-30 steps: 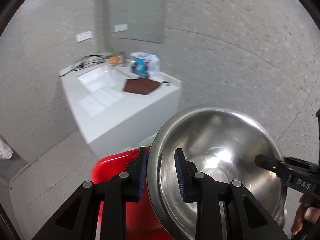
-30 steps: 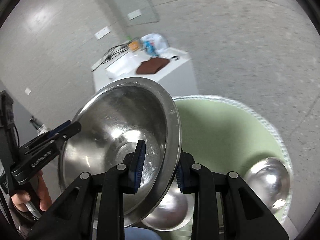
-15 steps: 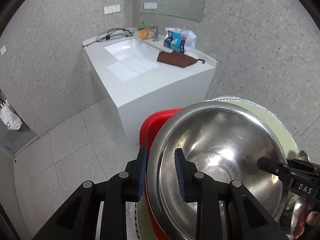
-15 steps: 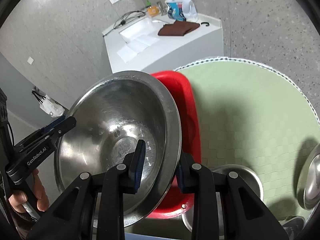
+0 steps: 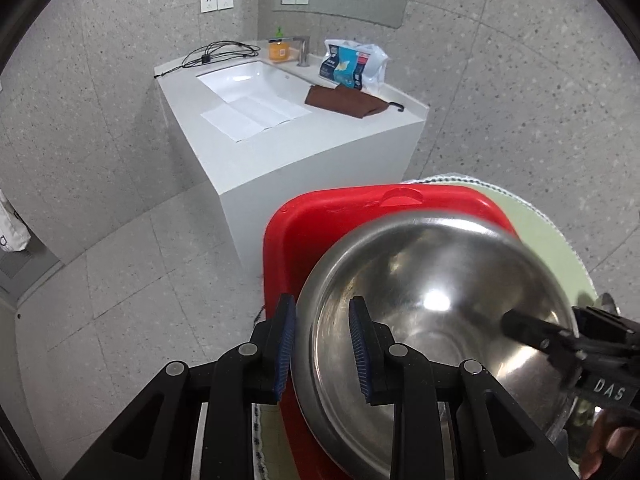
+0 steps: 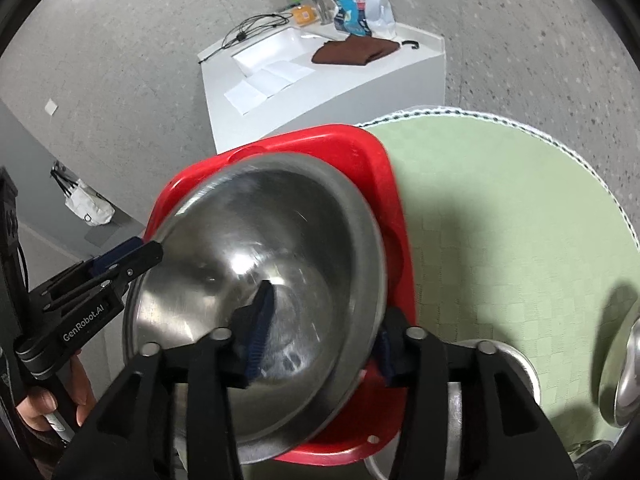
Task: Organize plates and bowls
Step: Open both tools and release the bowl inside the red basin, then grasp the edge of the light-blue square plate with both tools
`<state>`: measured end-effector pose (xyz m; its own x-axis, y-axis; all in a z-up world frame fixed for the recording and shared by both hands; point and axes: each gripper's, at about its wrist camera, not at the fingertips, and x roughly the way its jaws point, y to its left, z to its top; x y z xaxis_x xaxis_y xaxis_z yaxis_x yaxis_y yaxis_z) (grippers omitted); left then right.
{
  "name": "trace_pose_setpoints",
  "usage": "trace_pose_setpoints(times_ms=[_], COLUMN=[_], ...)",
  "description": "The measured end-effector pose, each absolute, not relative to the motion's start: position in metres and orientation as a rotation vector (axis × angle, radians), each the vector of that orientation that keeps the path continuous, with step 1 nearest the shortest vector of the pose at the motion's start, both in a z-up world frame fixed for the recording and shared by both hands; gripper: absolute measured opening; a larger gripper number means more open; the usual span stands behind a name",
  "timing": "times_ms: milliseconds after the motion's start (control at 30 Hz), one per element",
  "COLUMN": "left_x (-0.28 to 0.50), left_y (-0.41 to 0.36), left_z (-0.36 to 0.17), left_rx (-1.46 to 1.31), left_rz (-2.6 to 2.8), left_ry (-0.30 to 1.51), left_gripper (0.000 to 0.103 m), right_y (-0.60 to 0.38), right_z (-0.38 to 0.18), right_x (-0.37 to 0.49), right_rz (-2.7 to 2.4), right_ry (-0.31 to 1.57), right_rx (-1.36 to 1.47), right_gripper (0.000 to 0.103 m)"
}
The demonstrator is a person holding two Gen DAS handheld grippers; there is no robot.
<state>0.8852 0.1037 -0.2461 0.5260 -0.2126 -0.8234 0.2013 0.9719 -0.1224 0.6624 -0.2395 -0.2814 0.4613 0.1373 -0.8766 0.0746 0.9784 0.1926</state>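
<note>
A large steel bowl (image 5: 432,320) (image 6: 256,272) hangs over a red plastic basin (image 5: 360,204) (image 6: 384,184) at the edge of a round green-clothed table (image 6: 500,220). My left gripper (image 5: 322,350) is shut on the bowl's near rim, one pad inside and one outside. My right gripper (image 6: 320,340) is shut on the opposite rim, and it shows in the left wrist view (image 5: 560,340). The left gripper shows in the right wrist view (image 6: 120,264) at the bowl's left rim.
A smaller steel bowl (image 6: 500,364) sits on the green cloth beside the basin, and another steel dish (image 6: 628,376) lies at the right edge. Behind stands a white sink counter (image 5: 280,120) with a brown cloth (image 5: 344,100), a bag and cables. Grey tiled floor lies to the left.
Both grippers have lowered the bowl over the red basin and tilted it flatter. More of the basin and the table shows now.
</note>
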Motion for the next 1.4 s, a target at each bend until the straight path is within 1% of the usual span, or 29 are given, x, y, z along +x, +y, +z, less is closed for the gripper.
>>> trace_pose_setpoints(times_ms=[33, 100, 167, 200, 267, 333, 367, 433, 467, 533, 600, 767, 933, 1100, 1300, 1367, 1400], left_x=[0.883, 0.880, 0.870, 0.866, 0.855, 0.836, 0.824, 0.800, 0.787, 0.757, 0.730, 0.656, 0.597, 0.575, 0.558, 0.558, 0.560], left_y=[0.105, 0.106, 0.109, 0.110, 0.109, 0.106, 0.105, 0.103, 0.101, 0.100, 0.098, 0.093, 0.077, 0.058, 0.050, 0.044, 0.043], left_z=[-0.245, -0.244, -0.242, -0.239, -0.231, -0.222, -0.216, -0.209, -0.206, -0.202, -0.203, -0.218, -0.237, -0.248, -0.262, -0.270, -0.274], left_rx=[-0.009, 0.004, 0.004, 0.005, 0.013, 0.018, 0.020, 0.022, 0.022, 0.019, 0.016, -0.005, -0.045, -0.063, -0.046, -0.034, -0.032], left_rz=[-0.247, -0.253, -0.248, -0.243, -0.221, -0.223, -0.231, -0.248, -0.261, -0.277, -0.286, -0.278, -0.259, -0.198, -0.168, -0.164, -0.165], left_ry=[0.979, 0.978, 0.966, 0.958, 0.927, 0.880, 0.855, 0.814, 0.797, 0.772, 0.760, 0.773, 0.828, 0.879, 0.921, 0.944, 0.958], left_gripper=[0.025, 0.027, 0.028, 0.030, 0.038, 0.051, 0.055, 0.069, 0.071, 0.080, 0.084, 0.085, 0.085, 0.085, 0.082, 0.079, 0.075], right_y=[-0.237, -0.235, -0.239, -0.241, -0.245, -0.247, -0.249, -0.254, -0.255, -0.259, -0.260, -0.270, -0.276, -0.277, -0.274, -0.272, -0.271], right_z=[-0.281, -0.279, -0.274, -0.271, -0.264, -0.254, -0.248, -0.235, -0.230, -0.218, -0.210, -0.205, -0.215, -0.236, -0.261, -0.269, -0.272], right_x=[0.662, 0.661, 0.657, 0.654, 0.649, 0.638, 0.630, 0.610, 0.602, 0.576, 0.551, 0.480, 0.429, 0.389, 0.371, 0.371, 0.371], right_rz=[0.042, 0.035, 0.029, 0.019, 0.006, -0.011, -0.017, -0.048, -0.059, -0.082, -0.084, -0.070, -0.049, -0.014, 0.012, 0.025, 0.028], right_ry=[1.095, 1.092, 1.083, 1.075, 1.064, 1.037, 1.022, 0.992, 0.980, 0.949, 0.926, 0.892, 0.916, 0.942, 0.971, 0.987, 0.989], right_rx=[0.214, 0.214, 0.228, 0.232, 0.243, 0.233, 0.236, 0.218, 0.208, 0.186, 0.174, 0.168, 0.132, 0.116, 0.120, 0.129, 0.129], right_gripper=[0.058, 0.060, 0.064, 0.065, 0.069, 0.071, 0.071, 0.071, 0.072, 0.073, 0.076, 0.076, 0.077, 0.077, 0.077, 0.077, 0.077])
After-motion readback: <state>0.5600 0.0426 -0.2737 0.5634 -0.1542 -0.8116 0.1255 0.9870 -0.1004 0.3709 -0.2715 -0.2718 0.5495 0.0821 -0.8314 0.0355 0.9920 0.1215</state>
